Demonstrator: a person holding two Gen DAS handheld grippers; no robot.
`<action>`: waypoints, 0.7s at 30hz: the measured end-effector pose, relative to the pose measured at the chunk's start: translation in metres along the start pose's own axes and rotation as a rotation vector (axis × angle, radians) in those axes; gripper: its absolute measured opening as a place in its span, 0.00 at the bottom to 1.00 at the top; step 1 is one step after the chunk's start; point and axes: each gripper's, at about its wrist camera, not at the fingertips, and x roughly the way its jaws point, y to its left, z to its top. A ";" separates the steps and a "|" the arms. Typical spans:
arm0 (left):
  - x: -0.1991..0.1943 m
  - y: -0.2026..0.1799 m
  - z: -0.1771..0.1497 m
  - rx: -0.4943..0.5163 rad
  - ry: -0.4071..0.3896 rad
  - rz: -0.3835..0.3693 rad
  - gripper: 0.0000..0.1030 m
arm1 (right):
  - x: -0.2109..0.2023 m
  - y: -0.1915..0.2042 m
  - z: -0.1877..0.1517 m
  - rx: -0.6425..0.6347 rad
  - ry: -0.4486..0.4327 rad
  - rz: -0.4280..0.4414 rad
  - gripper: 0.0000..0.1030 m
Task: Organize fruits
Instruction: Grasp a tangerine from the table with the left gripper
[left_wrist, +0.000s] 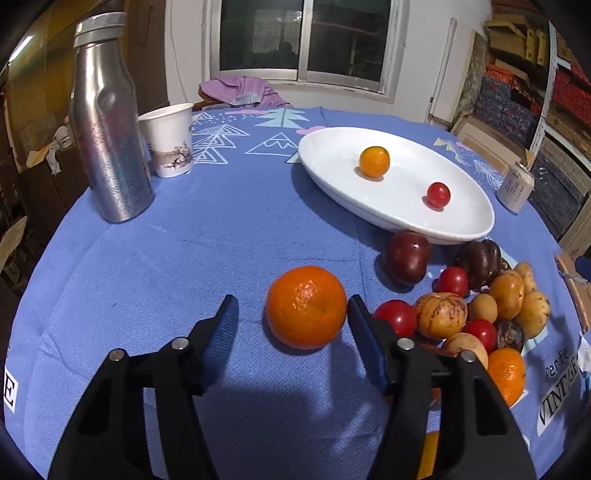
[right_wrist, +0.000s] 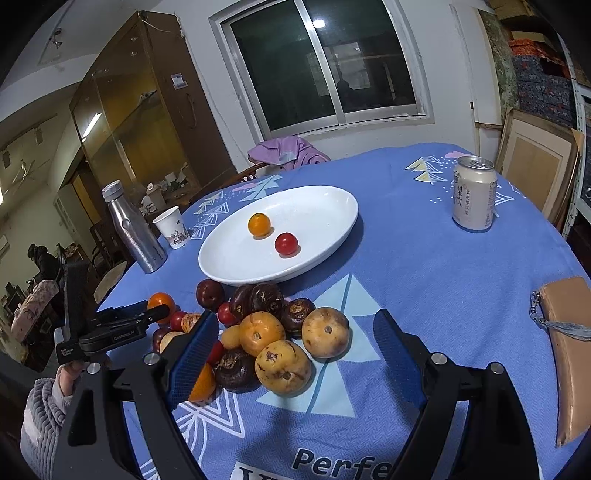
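Orange (left_wrist: 306, 306) sits between spread left hand-held gripper (left_wrist: 291, 314); right hand-held gripper (right_wrist: 295, 350) spread, hiding fruit.

A steel bottle (left_wrist: 107, 122) stands on a blue tablecloth (left_wrist: 221, 229), a paper cup (left_wrist: 170, 140) just beside it, a drink can (right_wrist: 474, 194) well apart.

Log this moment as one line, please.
left gripper: around orange, not gripping | right gripper: open, empty | plate: two fruits

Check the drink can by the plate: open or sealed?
Open. The right wrist view shows a dark hole in the top of the can, which stands upright on the tablecloth.
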 end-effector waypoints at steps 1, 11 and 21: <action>0.002 0.000 0.001 -0.003 0.005 -0.006 0.55 | 0.001 0.000 0.000 -0.002 0.002 -0.003 0.84; 0.020 0.006 0.007 -0.051 0.060 -0.080 0.45 | 0.010 0.004 -0.004 -0.028 0.033 -0.031 0.84; 0.025 0.011 0.016 -0.082 0.043 -0.084 0.44 | 0.023 0.009 -0.011 -0.075 0.079 -0.075 0.84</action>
